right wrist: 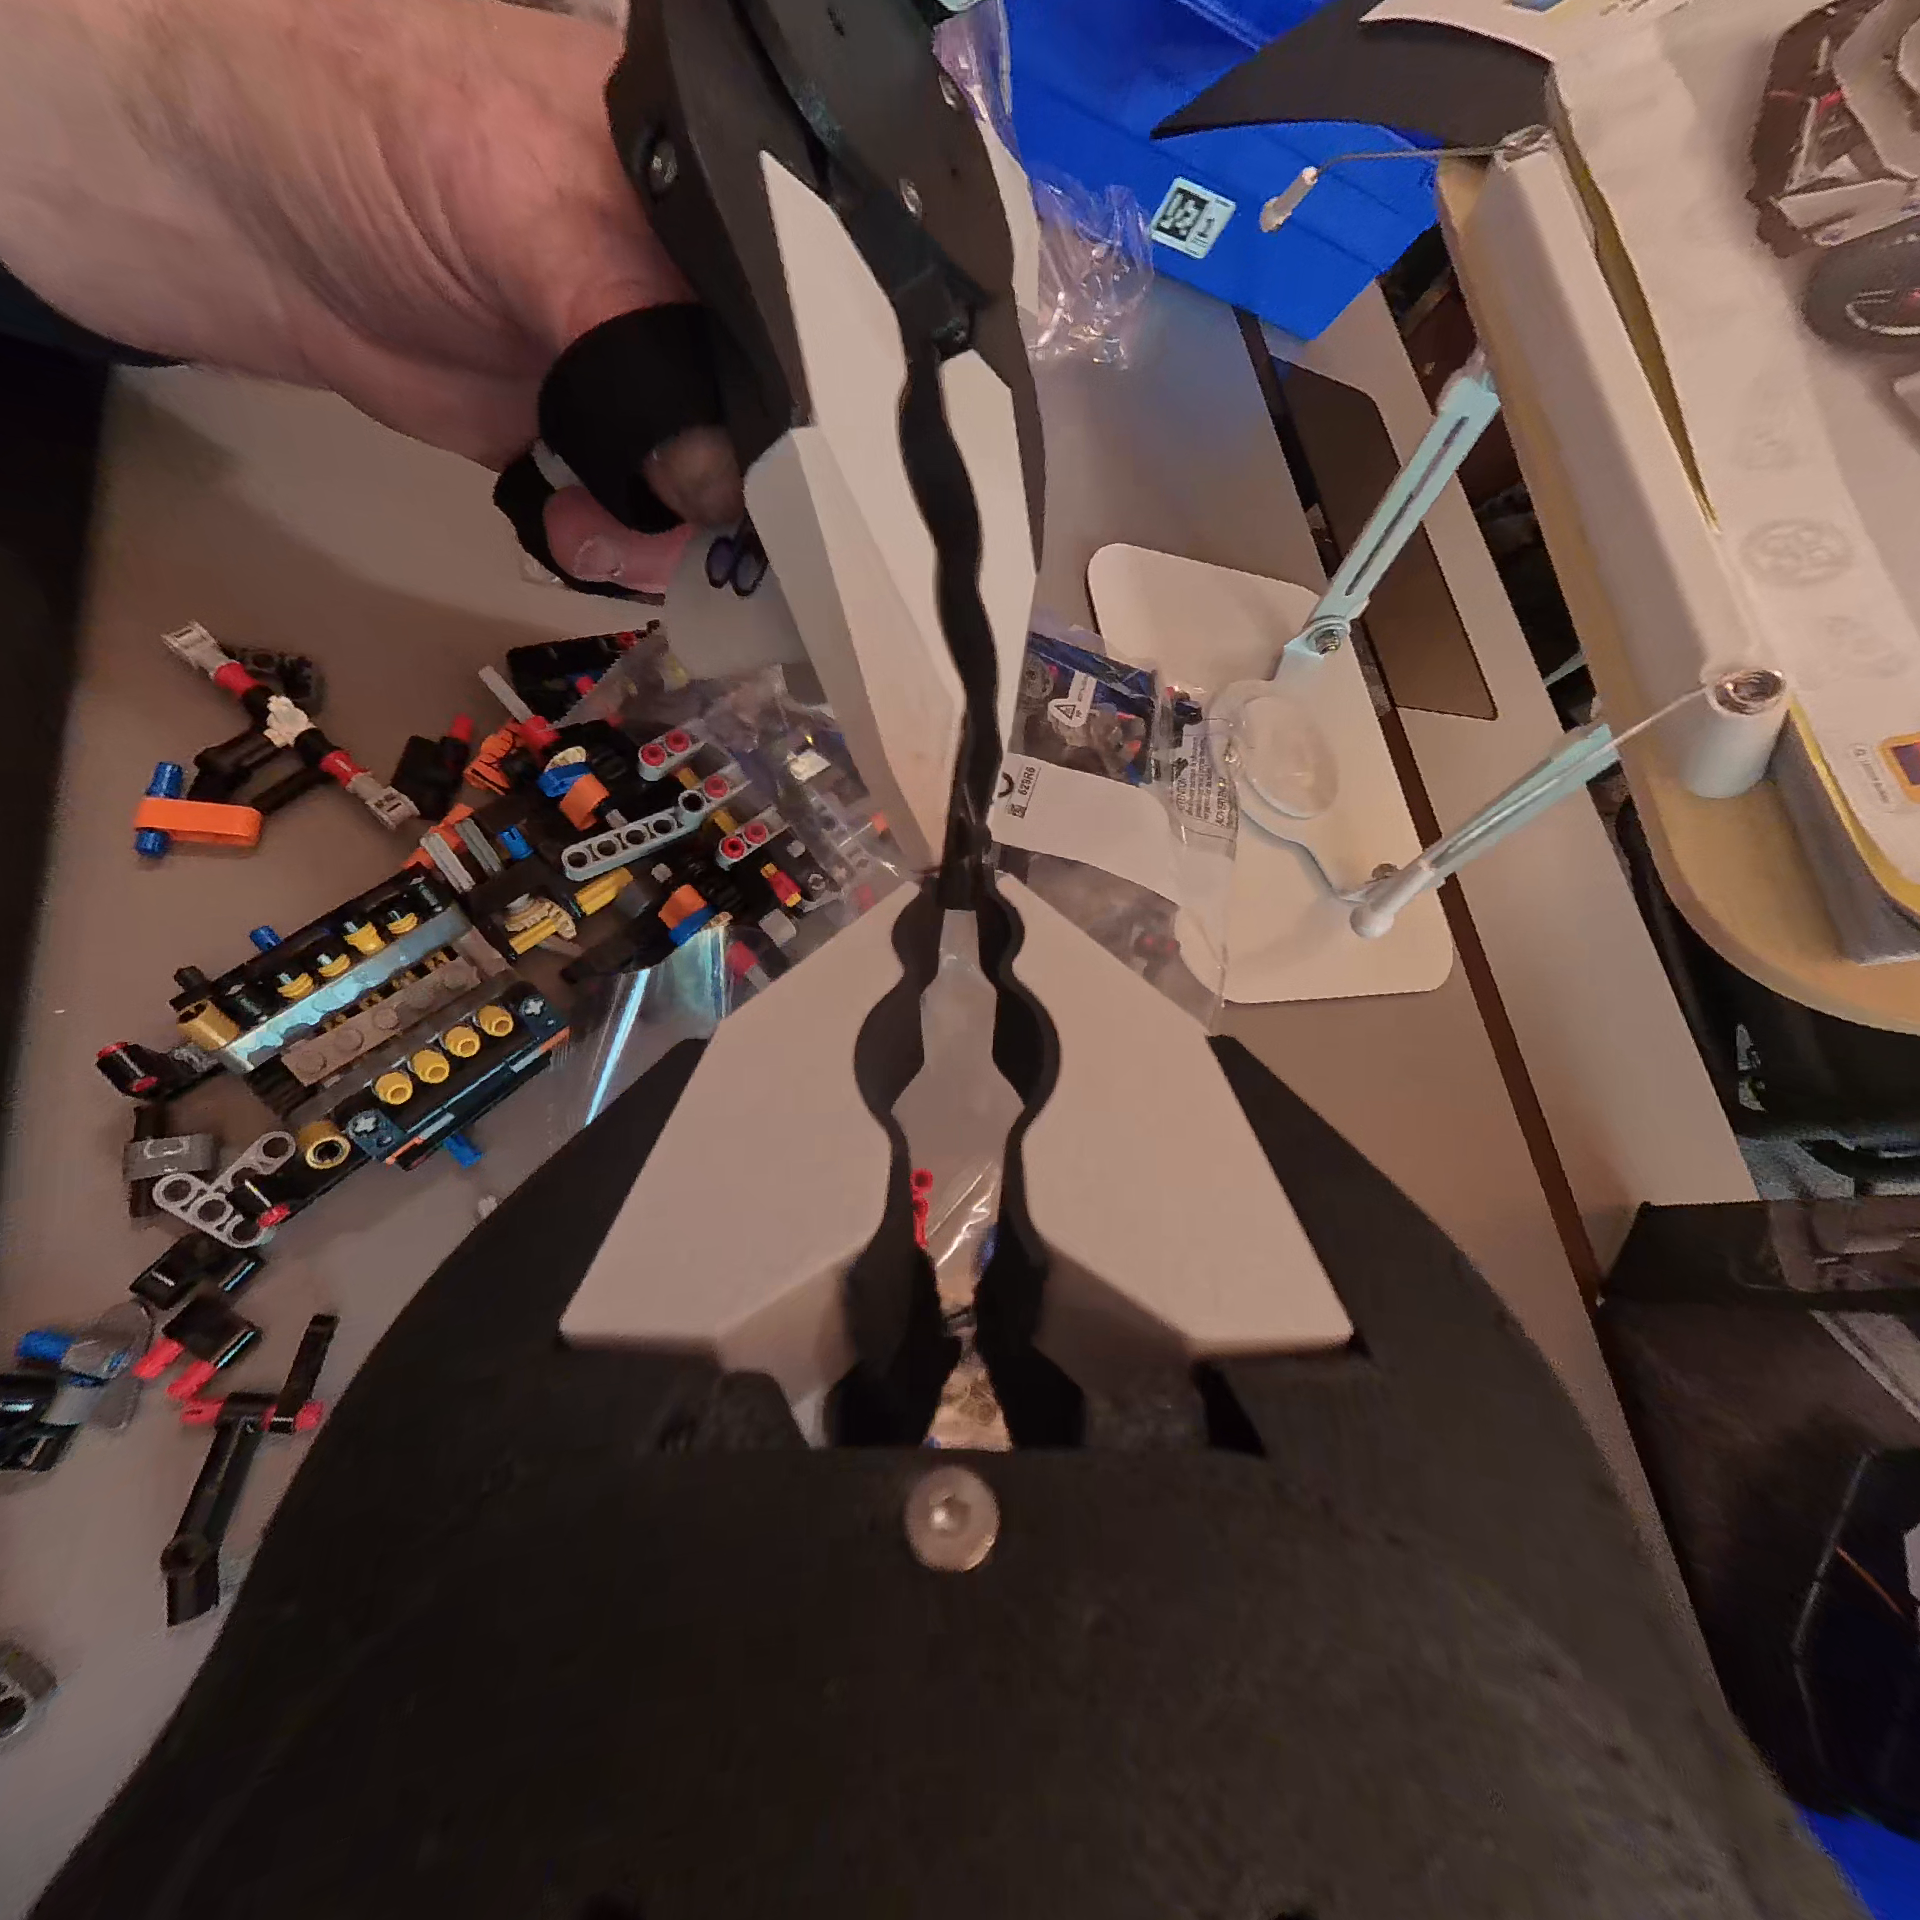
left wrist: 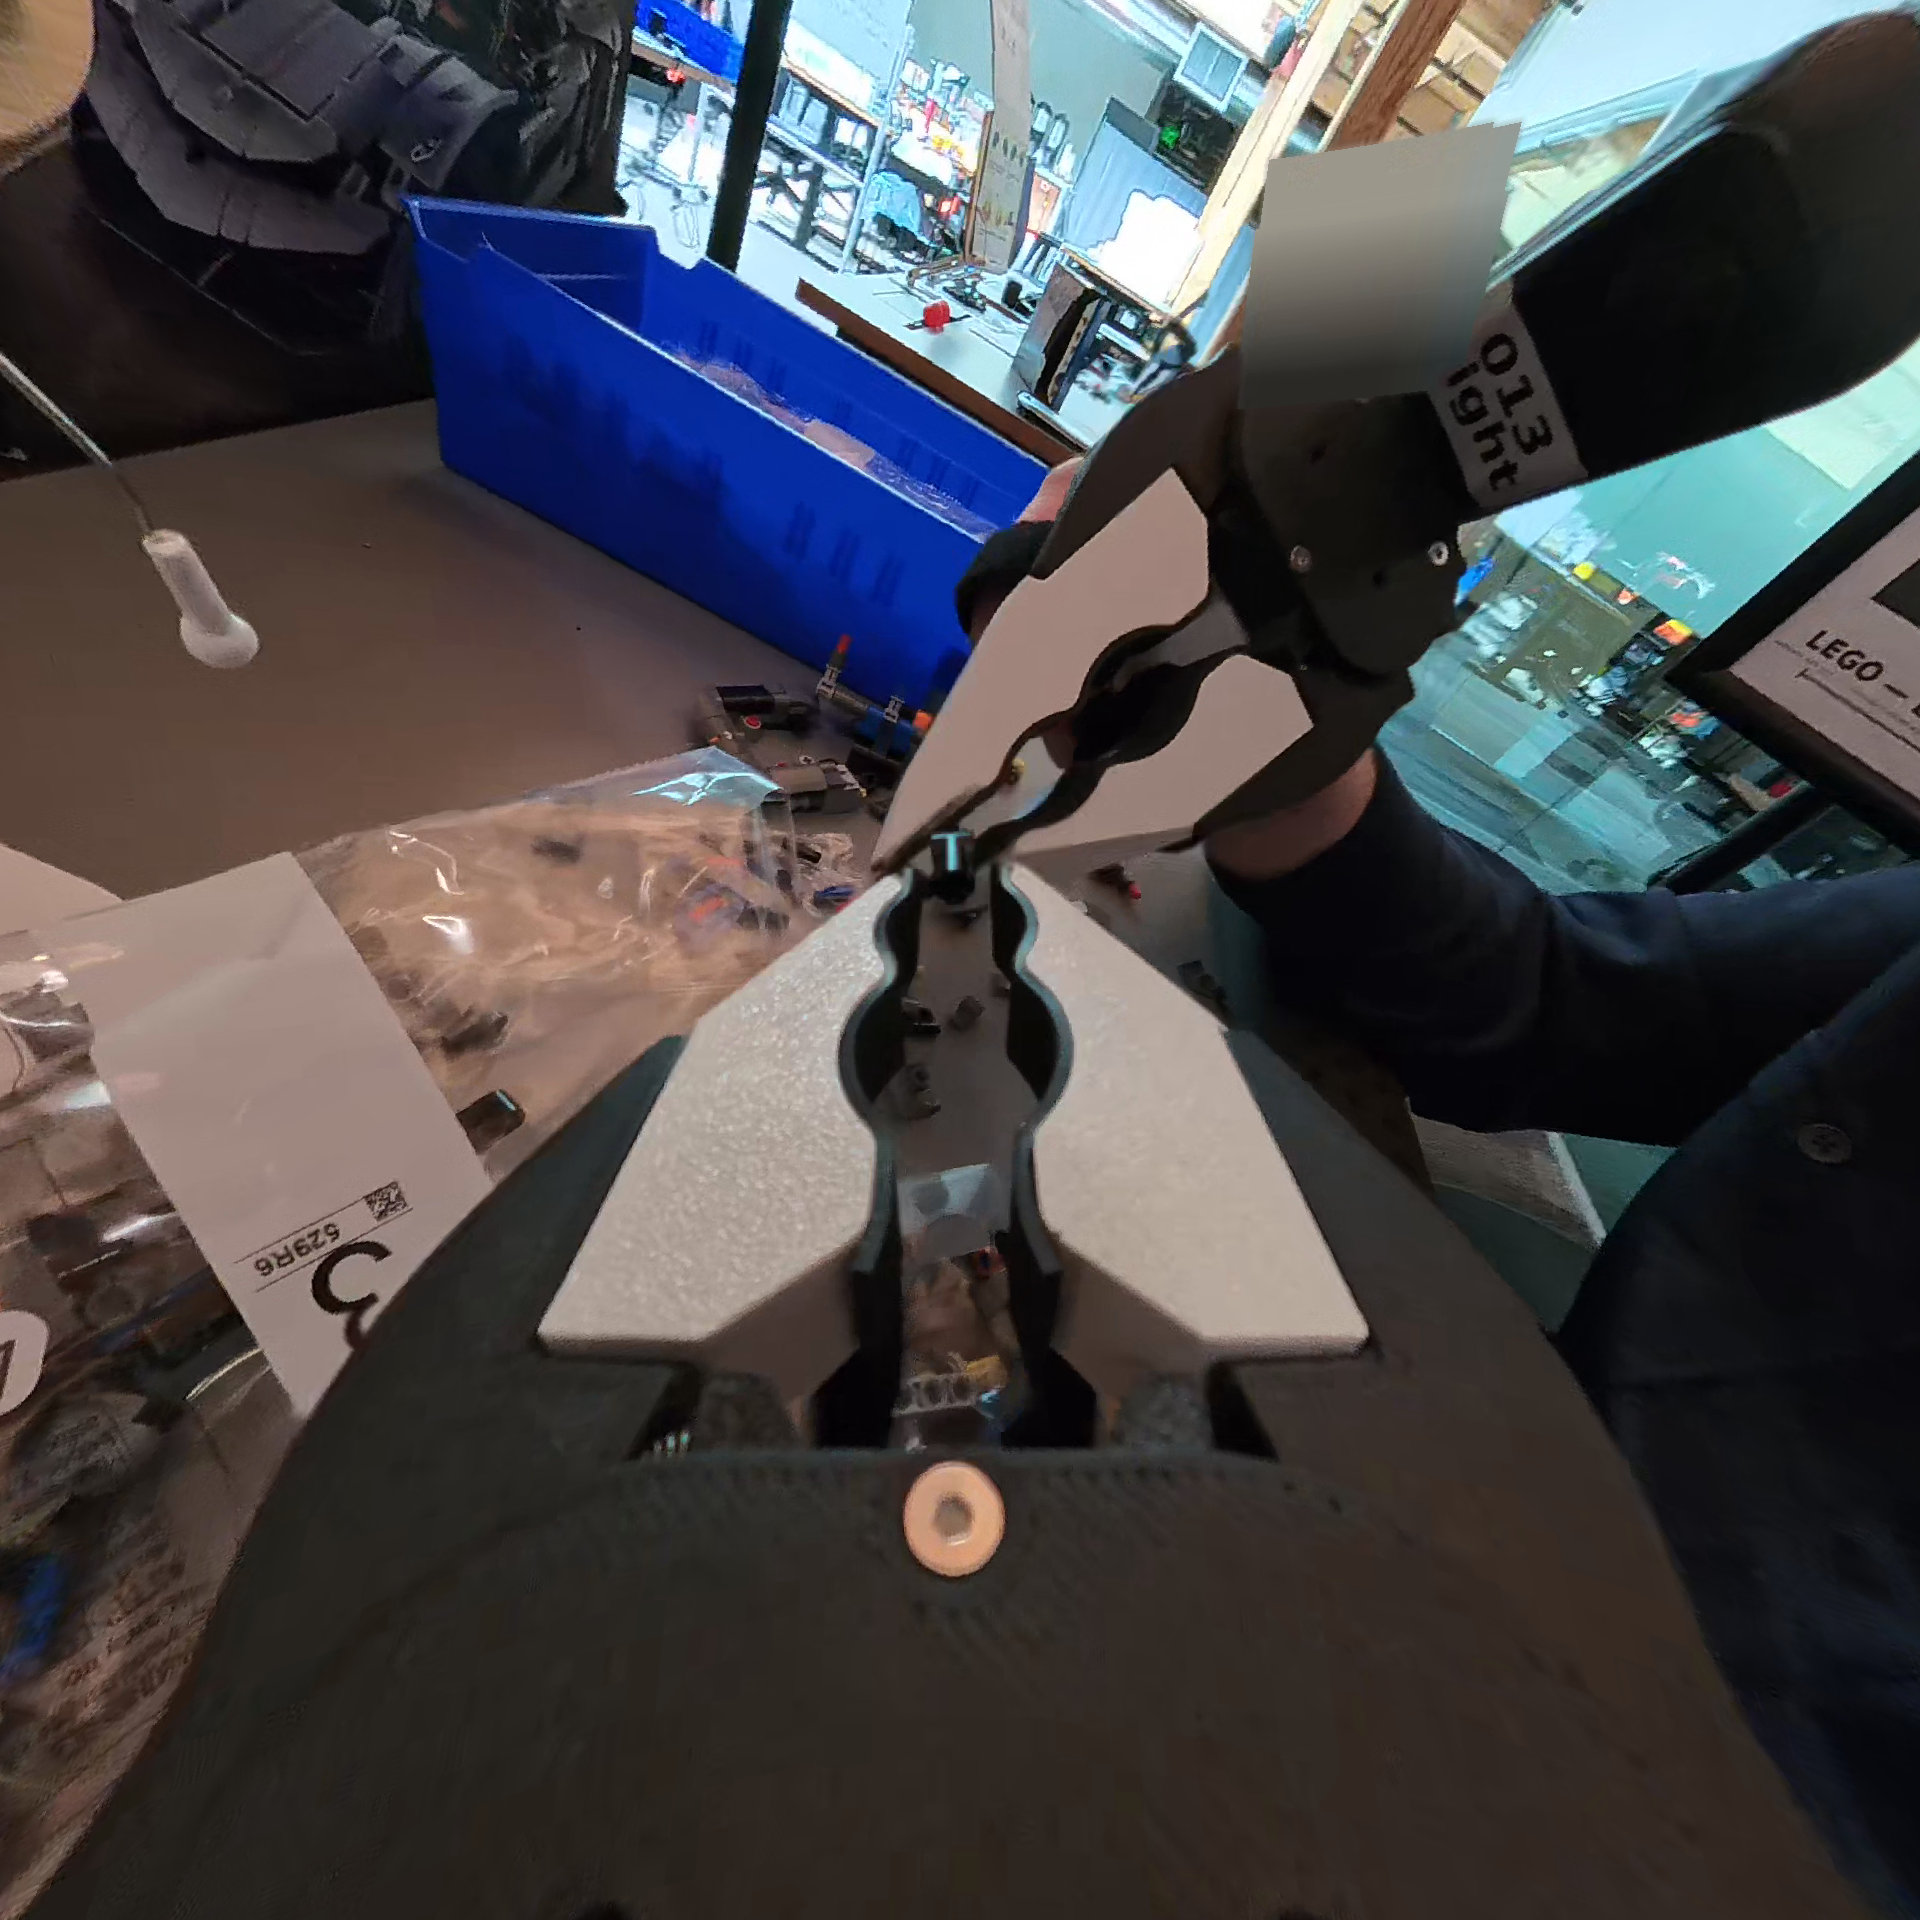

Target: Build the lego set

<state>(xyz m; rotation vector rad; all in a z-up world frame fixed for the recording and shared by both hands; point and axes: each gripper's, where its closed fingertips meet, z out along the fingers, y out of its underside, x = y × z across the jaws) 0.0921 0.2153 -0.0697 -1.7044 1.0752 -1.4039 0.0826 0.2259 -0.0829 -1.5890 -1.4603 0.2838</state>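
Observation:
My left gripper (left wrist: pixel 948 883) and my right gripper (right wrist: pixel 961 896) meet tip to tip above the grey table. A small black lego piece (left wrist: pixel 948 854) sits where the tips meet, and both pairs of fingers are closed on it. In the left wrist view the right gripper (left wrist: pixel 945 831) comes down from the upper right. In the right wrist view the left gripper (right wrist: pixel 961 831) comes down from the top, with a hand behind it. The black piece (right wrist: pixel 961 868) is mostly hidden there. A partly built black, yellow and grey assembly (right wrist: pixel 395 997) lies on the table to the left.
Loose lego parts (right wrist: pixel 208 1351) lie scattered on the table at the left. Clear bags of parts (left wrist: pixel 416 987) lie under the grippers. A blue bin (left wrist: pixel 727 436) stands behind. A white stand with arms (right wrist: pixel 1351 727) and a printed box (right wrist: pixel 1766 312) are at the right. Both grippers' tips are close together, under 4 cm apart.

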